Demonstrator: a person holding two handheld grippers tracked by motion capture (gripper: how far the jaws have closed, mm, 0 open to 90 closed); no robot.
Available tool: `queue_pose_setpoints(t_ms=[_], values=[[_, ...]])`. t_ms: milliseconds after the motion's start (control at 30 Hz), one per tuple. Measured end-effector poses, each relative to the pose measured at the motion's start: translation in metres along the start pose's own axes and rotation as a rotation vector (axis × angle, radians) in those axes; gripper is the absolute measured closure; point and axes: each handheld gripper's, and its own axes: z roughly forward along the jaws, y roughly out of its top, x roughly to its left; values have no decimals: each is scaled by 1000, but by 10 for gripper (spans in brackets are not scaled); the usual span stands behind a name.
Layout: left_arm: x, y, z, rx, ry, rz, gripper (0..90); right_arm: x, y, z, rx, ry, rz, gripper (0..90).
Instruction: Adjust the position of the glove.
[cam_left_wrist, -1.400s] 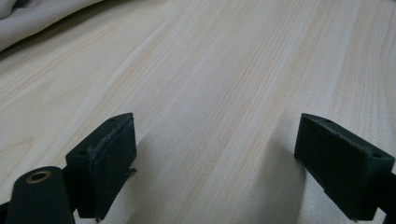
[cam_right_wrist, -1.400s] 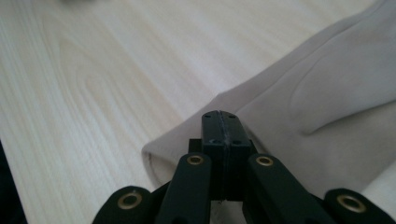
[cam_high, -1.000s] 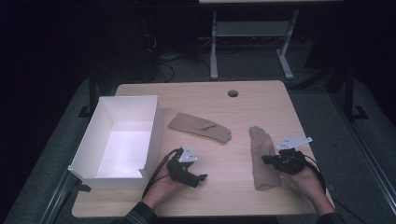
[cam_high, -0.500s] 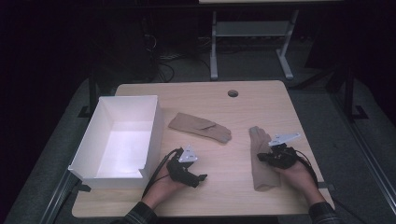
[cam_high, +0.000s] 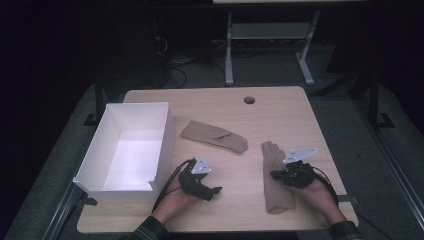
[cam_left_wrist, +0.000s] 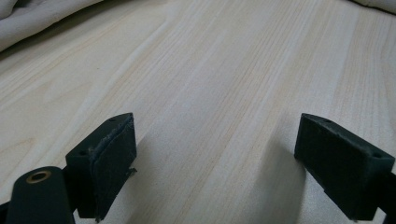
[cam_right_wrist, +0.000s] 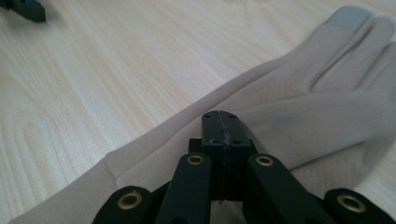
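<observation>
High view: two beige gloves are laid on the wooden table (cam_high: 280, 107), and the one that matters now, the near glove (cam_high: 274, 185), is stretched with its long axis running from the person's edge away toward the far side, fingers pointing away. The right gripper (cam_high: 280, 176) is set directly upon its middle, so this hand is far the nearer; in the right gripper view its jaws are seen pressed together over the fabric, but whether a fold of cloth is pinched between them cannot be told, since the pads meet with no material visibly drawn up. A grey tip is seen on one finger of that glove (cam_right_wrist: 327, 107). The left gripper (cam_high: 212, 191) is rested on bare wood just beside the white box (cam_high: 105, 142), its jaws spread wide with nothing between them, as the left gripper view confirms. The second glove (cam_high: 214, 136) is laid slantwise between the box and the first glove, apart from both grippers. The box is open-topped, placed at the left of the table, and nothing is seen inside it. Any lift is judged to fall to the right hand.
</observation>
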Motion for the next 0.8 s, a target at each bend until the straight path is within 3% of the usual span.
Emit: queue_pose_setpoints(t_ms=[133, 233, 300, 333, 400, 433, 500, 533, 567, 600, 700, 800], values=[[0, 0, 0, 0, -1, 0, 121, -10, 0, -8, -45, -39, 28, 791], [0, 0, 0, 0, 0, -2, 121, -26, -5, -17, -94, -128, 88, 603], [0, 0, 0, 0, -1, 0, 121, -33, -8, -19, -105, -177, 116, 533], [0, 0, 0, 0, -1, 0, 121, -33, -8, -19, -105, -177, 116, 533], [0, 0, 0, 0, 0, -1, 121, -45, -15, -21, -114, -260, 161, 404], [0, 0, 0, 1, -2, -1, 121, -50, -17, -21, -114, -281, 178, 388], [0, 0, 0, 1, -2, -1, 120, -54, -19, -21, -111, -294, 196, 360], [0, 0, 0, 2, -1, -1, 120, -60, -22, -19, -108, -324, 223, 313], [0, 0, 0, 2, -1, -1, 120, -60, -22, -19, -108, -324, 223, 313], [0, 0, 0, 3, 1, 4, 120, -65, -23, -16, -112, -340, 230, 239], [1, 0, 0, 3, 0, 5, 120, -67, -24, -10, -106, -365, 227, 157], [1, 0, 0, 4, 0, 5, 120, -70, -24, -6, -109, -375, 238, 136]])
